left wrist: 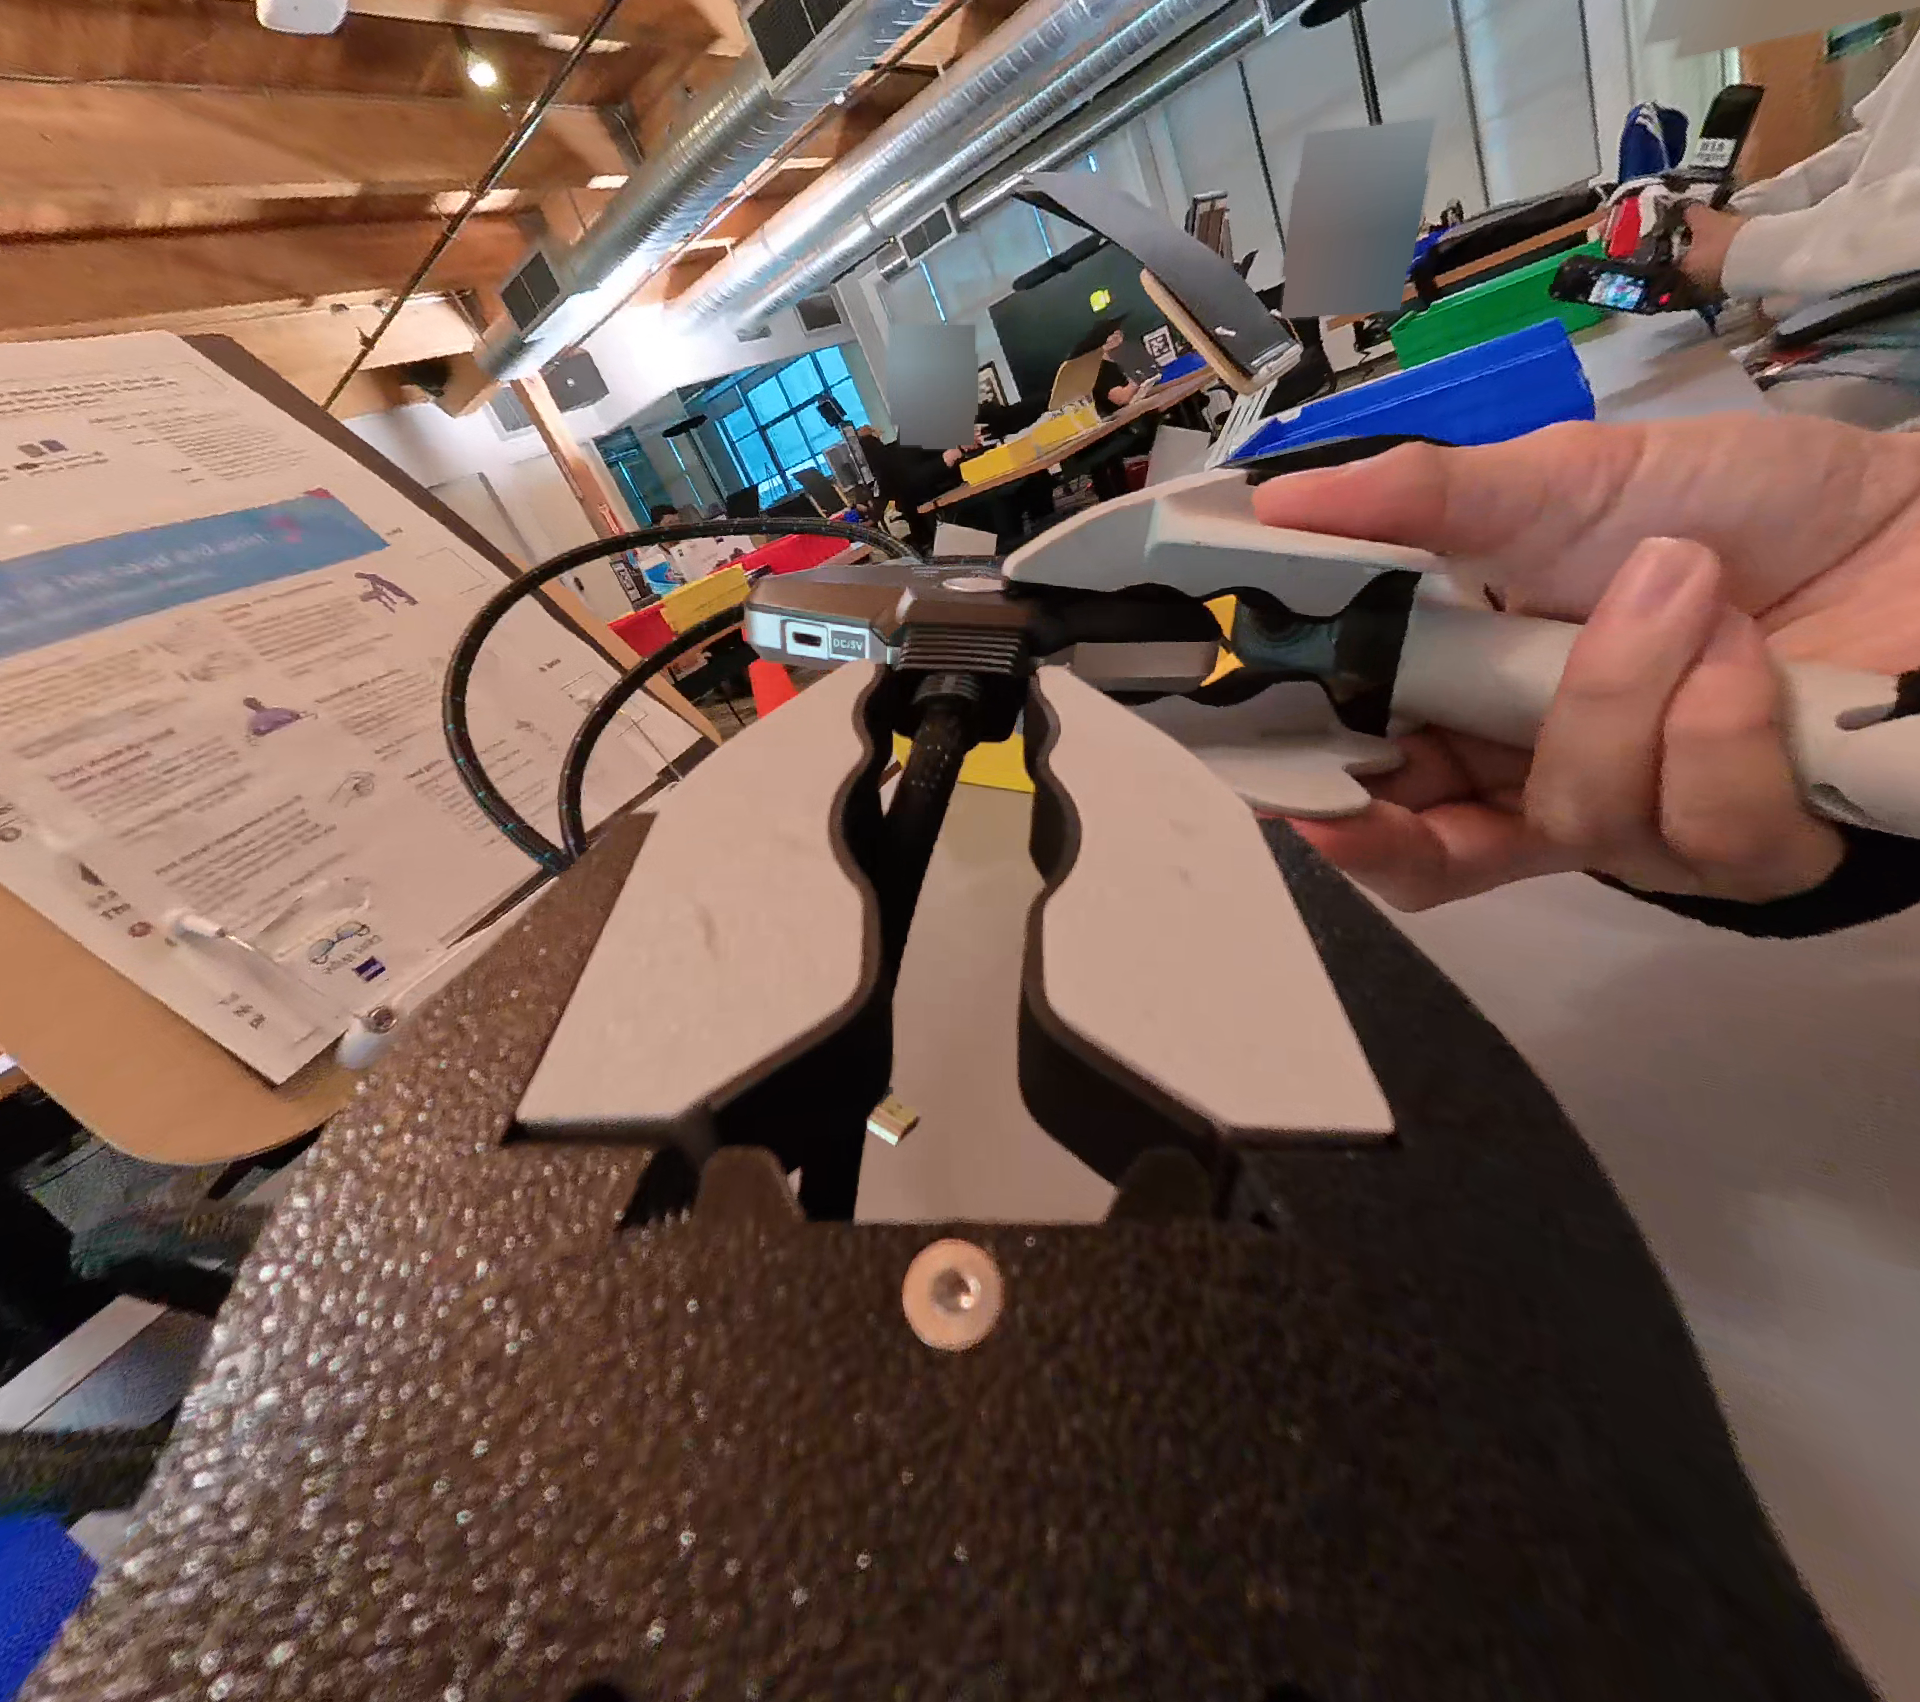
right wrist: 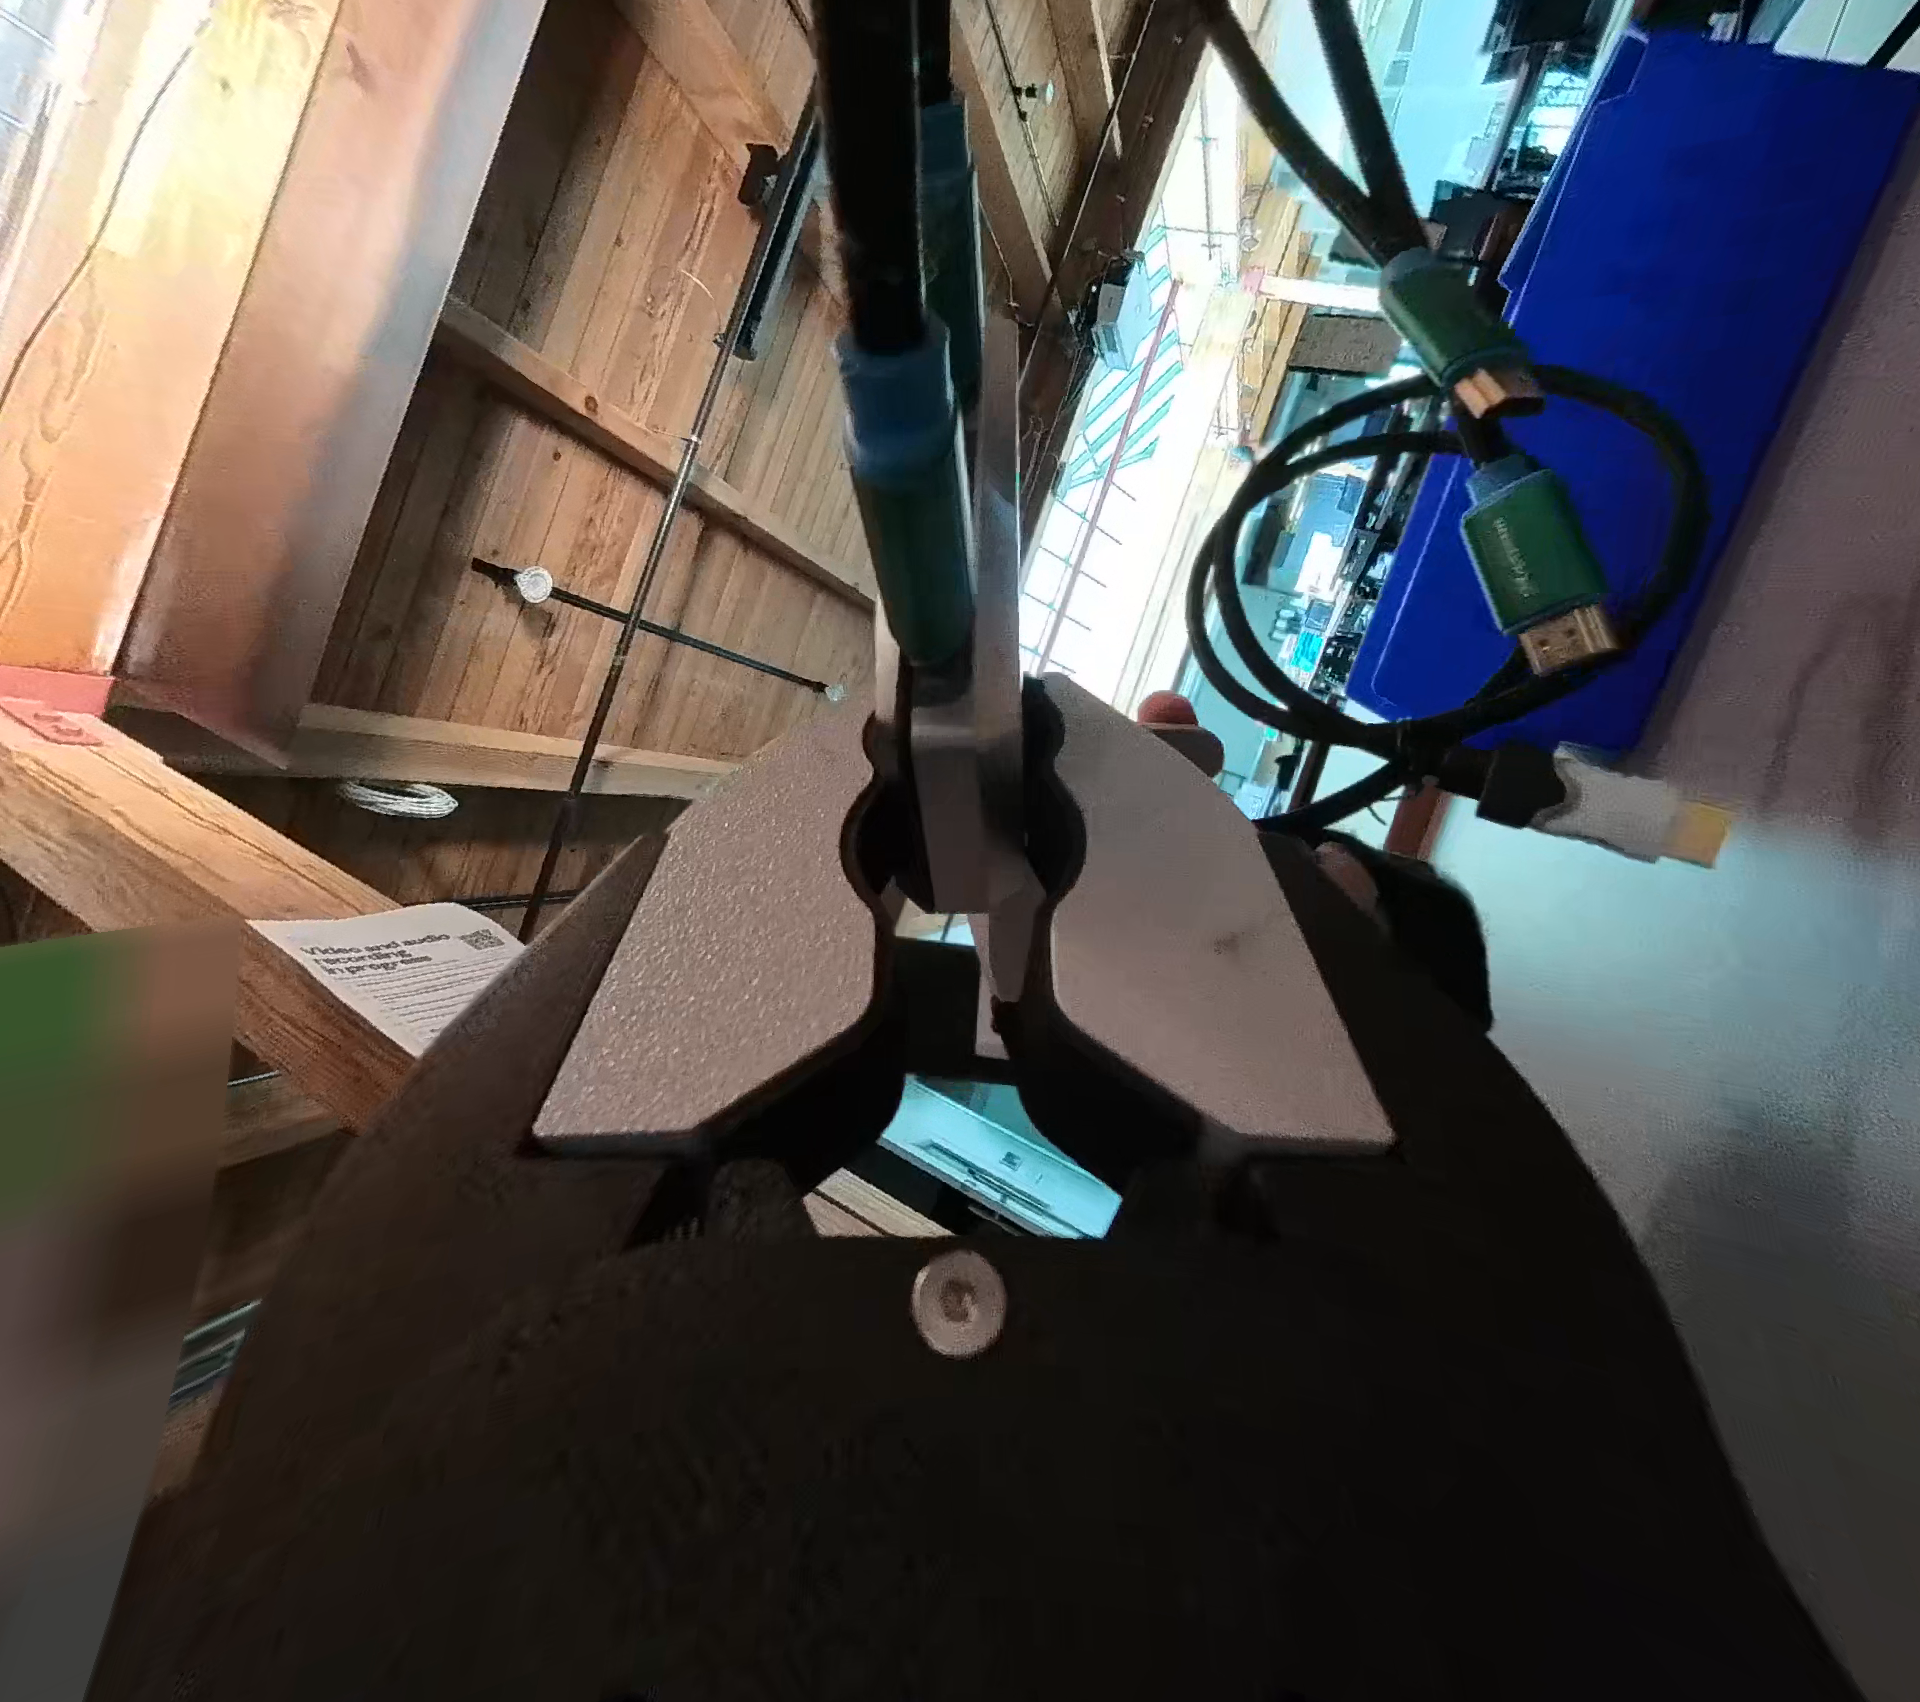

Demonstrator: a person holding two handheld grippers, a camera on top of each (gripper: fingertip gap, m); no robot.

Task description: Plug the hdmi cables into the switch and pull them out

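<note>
In the left wrist view, my left gripper [left wrist: 951, 717] is shut on the black HDMI cable [left wrist: 930, 779] just behind its ribbed black plug [left wrist: 961, 642]. That plug sits in the side of the grey metal switch [left wrist: 831, 629]. The right gripper [left wrist: 1174, 644], held by a hand, comes in from the right and clamps the switch in the air. In the right wrist view, my right gripper [right wrist: 961, 779] is shut on the switch [right wrist: 961, 821], seen edge-on. A green-bodied HDMI plug [right wrist: 920, 551] sits in the switch's far side, with a second behind it.
Loose green HDMI plugs [right wrist: 1538, 561] and a grey one [right wrist: 1621, 811] with coiled black cable lie by a blue bin [right wrist: 1714, 302] on the grey table. A tilted board with a printed sheet [left wrist: 208, 665] stands to the left. Blue and green bins [left wrist: 1455, 395] stand behind.
</note>
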